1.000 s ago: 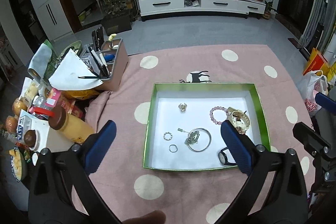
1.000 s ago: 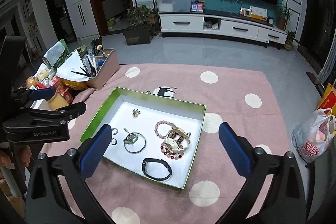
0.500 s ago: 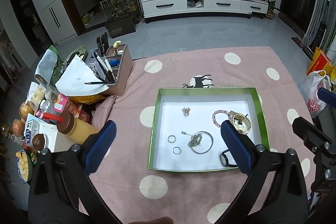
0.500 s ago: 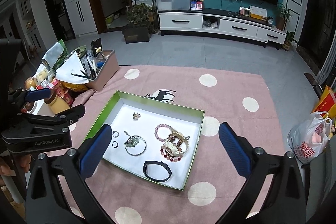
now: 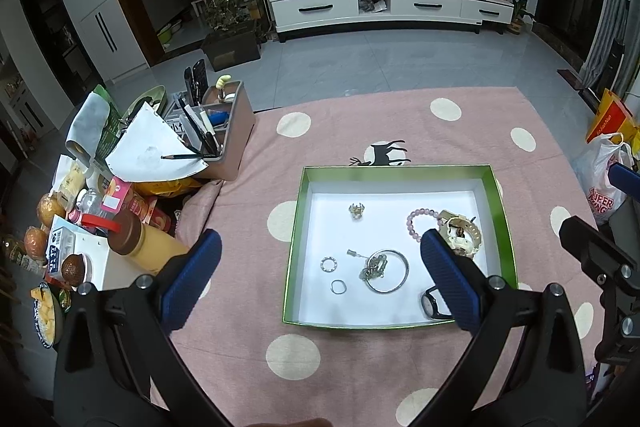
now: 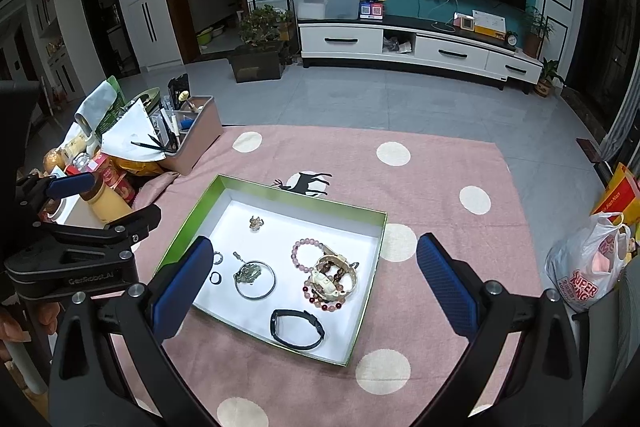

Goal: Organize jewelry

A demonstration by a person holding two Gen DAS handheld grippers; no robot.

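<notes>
Pink dotted cloth (image 5: 360, 131); both grippers wide open, empty; only right view shows whole black band (image 6: 297, 329).

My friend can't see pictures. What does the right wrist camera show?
A green-edged white tray of jewelry sits on a pink dotted cloth: bracelets, rings, a silver bangle and a black band. The right gripper hangs open above it.

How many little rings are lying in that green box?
2, side by side at the box's left edge: a beaded ring and a plain ring just nearer the camera. Others may hide among the piled bracelets.
</notes>
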